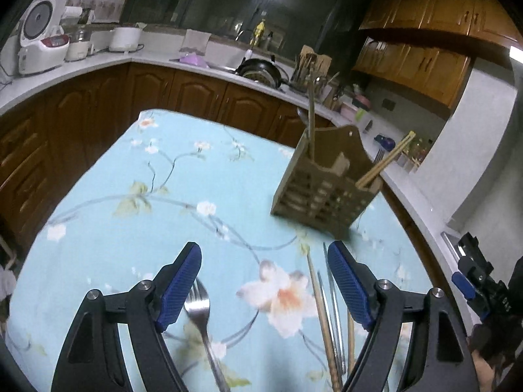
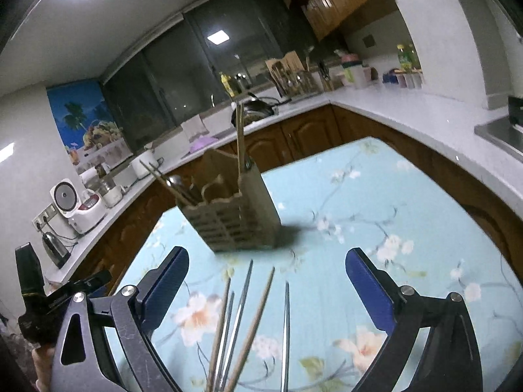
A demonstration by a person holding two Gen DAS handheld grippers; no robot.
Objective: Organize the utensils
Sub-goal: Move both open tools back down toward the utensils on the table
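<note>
Both claws spread and empty above loose cutlery — wooden holder standing further back on the table.

The holder (image 1: 322, 184) stands light and tall, so a knock could tip it. Chopsticks (image 2: 251, 323) lie crossed with metal pieces under the right gripper (image 2: 266, 285), so one pinch may lift several. The left gripper (image 1: 263, 281) half covers a fork (image 1: 199, 313). Handle ends are cut off — compartments are blurred.

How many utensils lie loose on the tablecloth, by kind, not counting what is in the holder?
Fork: 1
Wooden chopsticks: 2
Metal chopsticks: 3
Total: 6
</note>
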